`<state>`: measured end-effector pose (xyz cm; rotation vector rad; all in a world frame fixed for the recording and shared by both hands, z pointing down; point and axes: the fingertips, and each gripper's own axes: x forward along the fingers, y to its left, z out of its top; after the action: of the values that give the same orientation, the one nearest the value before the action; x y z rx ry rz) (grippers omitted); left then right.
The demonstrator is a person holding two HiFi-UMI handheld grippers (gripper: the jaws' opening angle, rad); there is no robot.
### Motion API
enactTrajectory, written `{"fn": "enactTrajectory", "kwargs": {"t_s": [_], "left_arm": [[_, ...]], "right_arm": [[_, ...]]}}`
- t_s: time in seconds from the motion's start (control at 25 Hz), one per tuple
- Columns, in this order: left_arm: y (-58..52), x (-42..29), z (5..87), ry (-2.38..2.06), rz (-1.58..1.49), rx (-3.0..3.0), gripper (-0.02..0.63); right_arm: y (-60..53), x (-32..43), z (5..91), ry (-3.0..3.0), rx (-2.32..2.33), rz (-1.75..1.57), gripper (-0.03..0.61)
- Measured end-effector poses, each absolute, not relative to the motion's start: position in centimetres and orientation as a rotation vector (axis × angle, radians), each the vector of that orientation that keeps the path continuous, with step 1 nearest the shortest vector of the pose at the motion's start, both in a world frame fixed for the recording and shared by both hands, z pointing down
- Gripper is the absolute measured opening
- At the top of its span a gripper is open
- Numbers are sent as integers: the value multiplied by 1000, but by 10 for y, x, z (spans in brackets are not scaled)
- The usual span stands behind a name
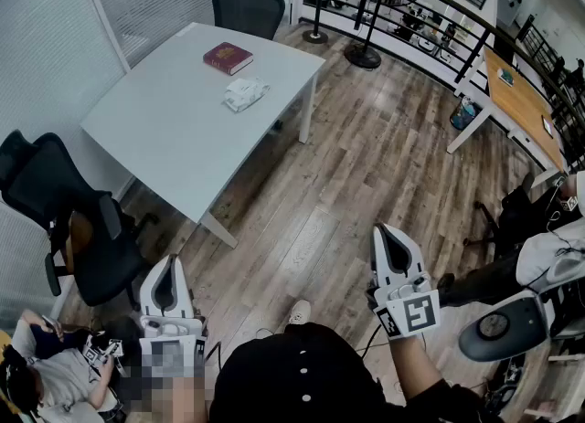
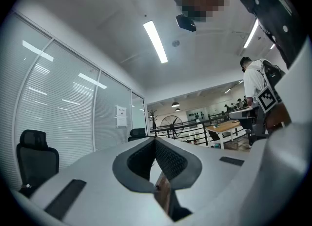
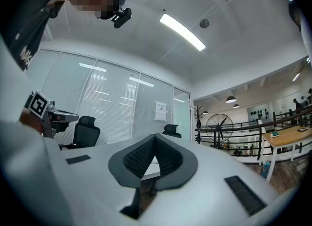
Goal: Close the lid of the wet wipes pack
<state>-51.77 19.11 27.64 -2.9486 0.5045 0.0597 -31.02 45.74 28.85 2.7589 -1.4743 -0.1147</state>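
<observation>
The wet wipes pack [image 1: 245, 93], white and crumpled-looking, lies on the white table [image 1: 164, 129] far ahead of me; its lid is too small to make out. My left gripper [image 1: 167, 261] is held low by my body at the lower left, jaws together with nothing between them. My right gripper [image 1: 382, 227] is raised at the lower right over the wooden floor, also shut and empty. Both are far from the pack. In the left gripper view the left gripper [image 2: 155, 139] has its tips meeting. The right gripper [image 3: 155, 136] shows the same in the right gripper view.
A red book [image 1: 228, 58] lies on the table behind the pack. Black office chairs stand at the table's far end [image 1: 248, 1] and on its left [image 1: 64, 211]. A person [image 1: 55, 371] sits at the lower left. A fan stand [image 1: 366, 47] and a wooden desk [image 1: 521, 101] are at the right.
</observation>
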Motion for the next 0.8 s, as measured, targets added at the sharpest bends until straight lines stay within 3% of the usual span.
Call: {"fn": "enactTrajectory", "kwargs": {"t_s": [0.64,0.76,0.8], "left_arm": [[200,-499,284,485,30,-2972,15],[202,-493,286,492,22,-2974,15],[204,-491,286,496,23,-2971,15]], "right_arm": [[462,-303,285,-1497,2840,-148,45],[464,-293,286,-1495,2867,-124,292],[465,-290,287,-1501,2870,-121,293]]}}
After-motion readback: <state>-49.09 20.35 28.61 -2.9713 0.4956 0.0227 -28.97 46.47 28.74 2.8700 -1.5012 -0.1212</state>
